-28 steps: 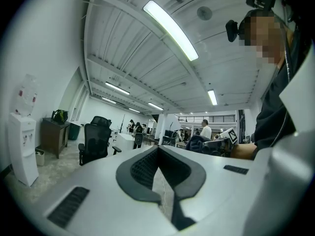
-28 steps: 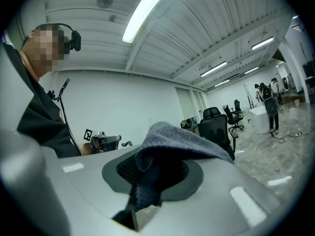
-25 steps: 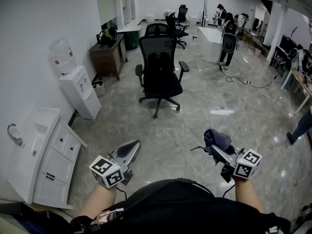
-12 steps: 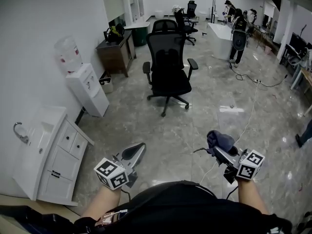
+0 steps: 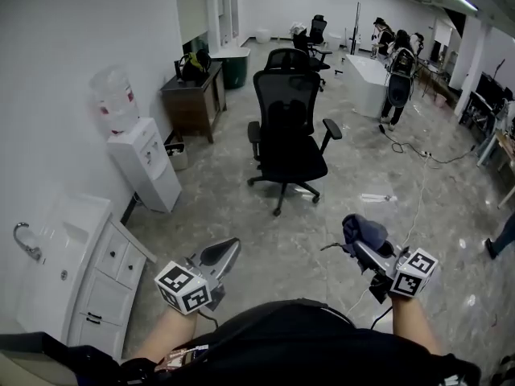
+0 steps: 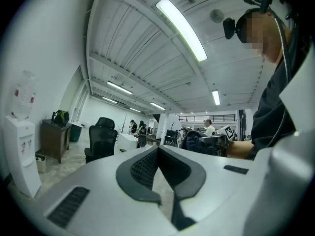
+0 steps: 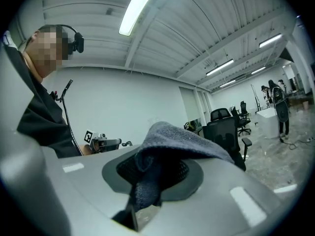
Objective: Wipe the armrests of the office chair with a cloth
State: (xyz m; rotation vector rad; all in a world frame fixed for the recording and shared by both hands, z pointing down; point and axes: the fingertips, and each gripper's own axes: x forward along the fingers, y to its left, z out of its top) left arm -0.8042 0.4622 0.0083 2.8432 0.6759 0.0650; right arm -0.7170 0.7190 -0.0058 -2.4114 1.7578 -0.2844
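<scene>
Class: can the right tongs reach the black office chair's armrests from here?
Probably not yet: the black mesh office chair stands far beyond the right tongs holding the grey-blue cloth; just floor between.

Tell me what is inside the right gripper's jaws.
A dark grey cloth is pinched in the right gripper and bunches over its tips. The cloth covers the inner faces of the jaws, so how deep the grip reaches cannot be seen.

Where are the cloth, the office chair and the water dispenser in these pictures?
cloth [image 5: 364,232], head view, on the bunched middle of the fabric.
office chair [image 5: 287,103], head view, on the mesh backrest.
water dispenser [image 5: 153,167], head view, on the white body below the bottle.
</scene>
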